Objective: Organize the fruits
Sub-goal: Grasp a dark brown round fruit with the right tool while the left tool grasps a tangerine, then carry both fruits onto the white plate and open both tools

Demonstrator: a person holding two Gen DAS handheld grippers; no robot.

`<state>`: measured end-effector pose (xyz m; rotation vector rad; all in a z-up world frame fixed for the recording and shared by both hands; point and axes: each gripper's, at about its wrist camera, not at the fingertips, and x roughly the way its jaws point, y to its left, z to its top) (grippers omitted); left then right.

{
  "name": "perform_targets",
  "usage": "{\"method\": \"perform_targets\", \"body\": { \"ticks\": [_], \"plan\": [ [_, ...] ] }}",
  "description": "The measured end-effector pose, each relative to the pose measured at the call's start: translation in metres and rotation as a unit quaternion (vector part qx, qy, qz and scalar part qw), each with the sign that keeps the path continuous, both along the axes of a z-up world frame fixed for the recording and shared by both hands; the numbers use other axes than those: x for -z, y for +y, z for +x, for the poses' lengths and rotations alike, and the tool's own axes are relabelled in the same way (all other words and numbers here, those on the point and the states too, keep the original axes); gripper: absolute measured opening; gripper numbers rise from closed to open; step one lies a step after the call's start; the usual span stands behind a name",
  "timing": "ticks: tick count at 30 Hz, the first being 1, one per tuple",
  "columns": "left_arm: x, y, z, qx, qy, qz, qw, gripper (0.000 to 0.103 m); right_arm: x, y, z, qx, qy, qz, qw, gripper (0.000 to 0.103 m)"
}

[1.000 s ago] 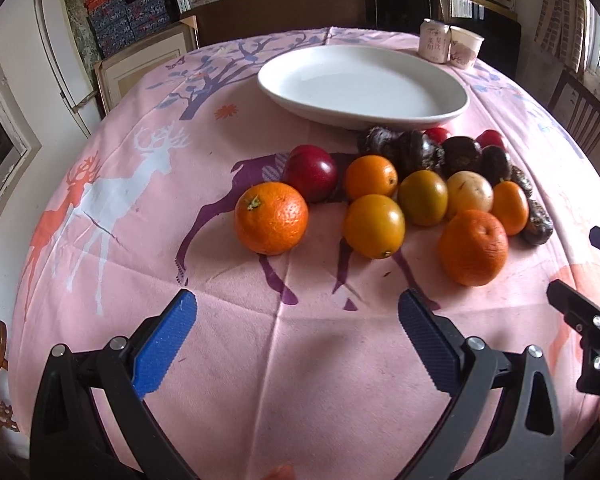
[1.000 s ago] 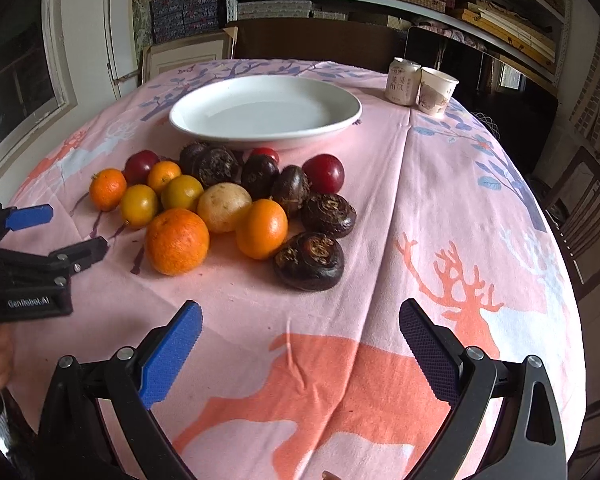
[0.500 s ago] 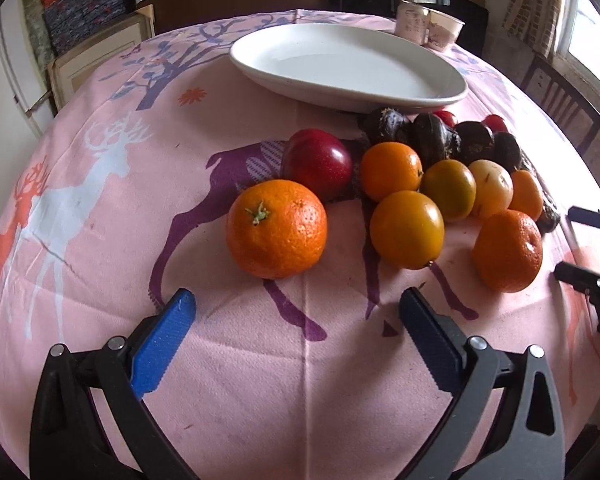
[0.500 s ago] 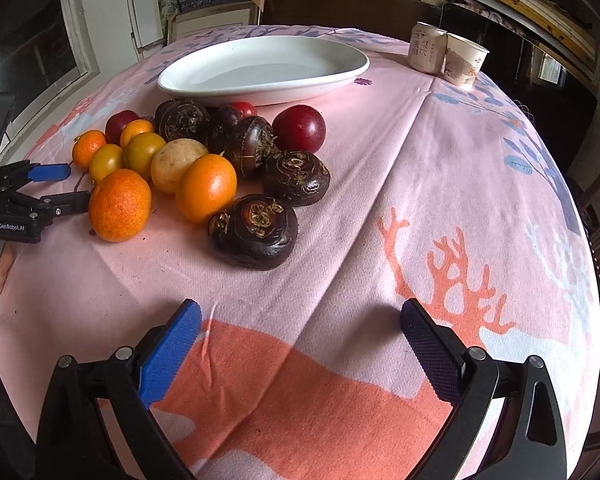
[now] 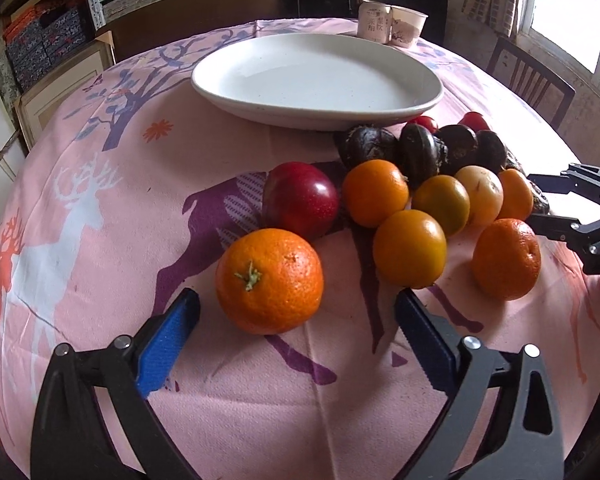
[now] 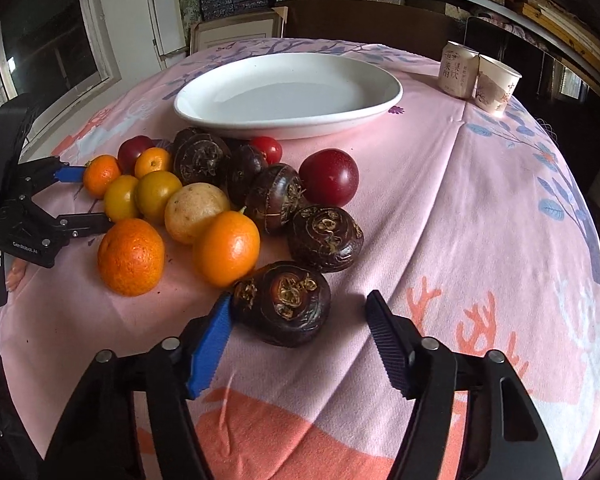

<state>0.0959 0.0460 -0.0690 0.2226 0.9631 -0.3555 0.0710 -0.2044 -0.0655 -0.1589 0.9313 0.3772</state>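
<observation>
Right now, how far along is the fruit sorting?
Nothing is done yet: the plate is bare and all the fruit lies on the cloth. In hand: the left gripper is closing around the nearest orange, and the right gripper around a dark bulb; neither is gripped. The whole pile remains.

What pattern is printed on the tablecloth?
Pink tablecloth with deer and tree silhouettes in white, orange, purple; clearest in the left wrist view.
</observation>
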Motion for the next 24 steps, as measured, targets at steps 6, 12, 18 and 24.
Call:
{"method": "perform_targets", "body": {
  "ticks": [6, 12, 18, 24],
  "plan": [
    [-0.006, 0.005, 0.004, 0.006, -0.016, -0.008, 0.9998, 0.054, -0.001, 0.004, -0.002, -0.010, -0.006, -0.005, 1.000, 0.047],
    [-0.009, 0.018, 0.004, 0.011, -0.015, -0.032, 0.9993, 0.045, -0.002, -0.006, -0.004, -0.011, -0.001, 0.021, 1.000, 0.046],
    [-0.046, 0.026, 0.008, -0.010, -0.052, -0.065, 0.9965, 0.045, -0.033, -0.028, -0.007, 0.012, -0.033, 0.084, 0.996, 0.046],
    [-0.072, -0.003, 0.071, -0.023, -0.071, -0.090, 0.9932, 0.045, -0.074, -0.011, 0.056, 0.023, -0.075, 0.139, 0.987, 0.046]
  ]
}}
